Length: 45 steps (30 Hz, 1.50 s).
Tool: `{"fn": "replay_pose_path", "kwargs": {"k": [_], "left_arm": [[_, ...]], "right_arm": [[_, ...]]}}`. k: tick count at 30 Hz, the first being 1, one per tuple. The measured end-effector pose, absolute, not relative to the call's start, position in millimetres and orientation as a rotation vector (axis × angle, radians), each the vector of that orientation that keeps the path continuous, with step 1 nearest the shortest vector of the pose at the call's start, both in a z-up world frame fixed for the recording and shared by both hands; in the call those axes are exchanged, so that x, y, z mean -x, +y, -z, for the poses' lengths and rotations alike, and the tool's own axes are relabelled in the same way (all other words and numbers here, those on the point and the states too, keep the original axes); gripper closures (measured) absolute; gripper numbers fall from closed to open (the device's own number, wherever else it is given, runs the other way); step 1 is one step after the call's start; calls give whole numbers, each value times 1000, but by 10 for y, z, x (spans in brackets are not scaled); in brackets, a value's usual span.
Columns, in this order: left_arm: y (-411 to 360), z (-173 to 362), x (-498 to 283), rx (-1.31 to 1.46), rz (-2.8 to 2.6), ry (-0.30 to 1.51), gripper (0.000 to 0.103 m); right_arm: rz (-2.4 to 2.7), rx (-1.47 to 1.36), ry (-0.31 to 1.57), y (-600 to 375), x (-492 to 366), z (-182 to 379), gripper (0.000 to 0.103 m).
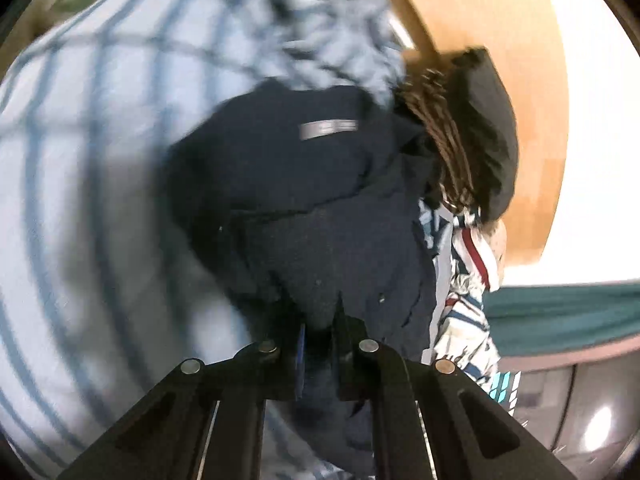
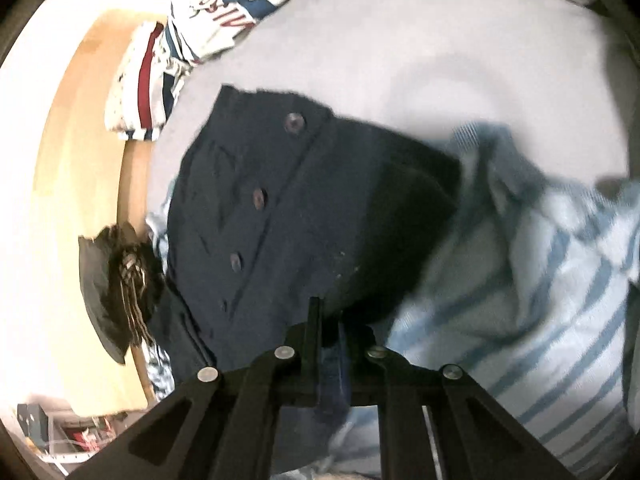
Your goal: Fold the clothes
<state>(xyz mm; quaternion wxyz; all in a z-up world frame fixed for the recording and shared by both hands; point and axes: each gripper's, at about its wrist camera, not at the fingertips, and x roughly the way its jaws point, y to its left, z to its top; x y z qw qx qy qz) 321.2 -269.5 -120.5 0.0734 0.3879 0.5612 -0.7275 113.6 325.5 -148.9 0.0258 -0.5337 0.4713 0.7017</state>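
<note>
- my left gripper (image 1: 320, 320) is clenched on one navy shirt (image 1: 304, 184), which lies over the light blue striped cloth (image 1: 80, 160).
- my right gripper (image 2: 330, 320) is clenched on the same shirt's edge; i count four buttons (image 2: 295, 122) down its placket.
- one patterned garment (image 2: 208, 12) and one dark heap (image 2: 116, 280) lie beside it.

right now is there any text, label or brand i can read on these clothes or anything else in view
None can be read.
Grey label on the navy shirt: marks on it, too blurred to read.
Red lettering on the white, red and blue garment: partial, turned and creased letters, not legible as a word.
Clutter on the shelf at the lower left of the right wrist view: too small to tell.
</note>
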Motion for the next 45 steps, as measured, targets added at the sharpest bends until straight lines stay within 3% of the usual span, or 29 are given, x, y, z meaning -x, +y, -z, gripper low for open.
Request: {"fn": "replay_pose_path", "kwargs": {"k": [9, 17, 19, 21, 22, 23, 24, 25, 26, 29, 34, 38, 45], "left_arm": [[-2619, 1156, -2155, -1228, 2228, 1567, 94], [-2552, 1686, -1782, -1321, 2113, 1452, 94], [-2569, 1764, -1828, -1277, 2135, 1501, 94], [-2607, 1751, -1890, -1263, 2132, 1568, 93], [-2636, 1715, -1965, -1235, 2134, 1652, 88], [-2666, 1678, -2040, -1205, 2133, 1737, 75], [-2696, 1641, -2115, -1172, 2131, 1823, 66], [-2716, 1573, -2245, -1105, 2152, 1872, 40], [-2736, 1505, -2376, -1034, 2173, 1918, 21], [-2784, 1326, -2812, -892, 2249, 1886, 21], [-2802, 1540, -3182, -957, 2162, 1890, 24], [-2755, 1863, -3229, -1020, 2032, 1957, 33], [-2743, 1956, -2938, -1058, 2068, 1868, 35]], "right_arm": [[-2182, 1517, 1449, 3383, -458, 1441, 93], [-2296, 1524, 1258, 3270, 110, 1524, 94], [-2315, 1530, 1266, 3242, 130, 1568, 90], [-2325, 1541, 1338, 3223, -4, 1541, 70], [-2330, 1547, 1379, 3215, -84, 1520, 63], [-2339, 1547, 1410, 3210, -180, 1494, 50], [-2350, 1541, 1433, 3209, -289, 1464, 48], [-2361, 1535, 1456, 3207, -398, 1434, 48], [-2361, 1538, 1475, 3213, -500, 1429, 45], [-2327, 1571, 1520, 3252, -774, 1498, 41], [-2262, 1600, 1582, 3313, -1058, 1715, 41], [-2283, 1585, 1634, 3317, -1114, 1809, 42], [-2251, 1554, 1727, 3397, -1082, 2019, 42]]}}
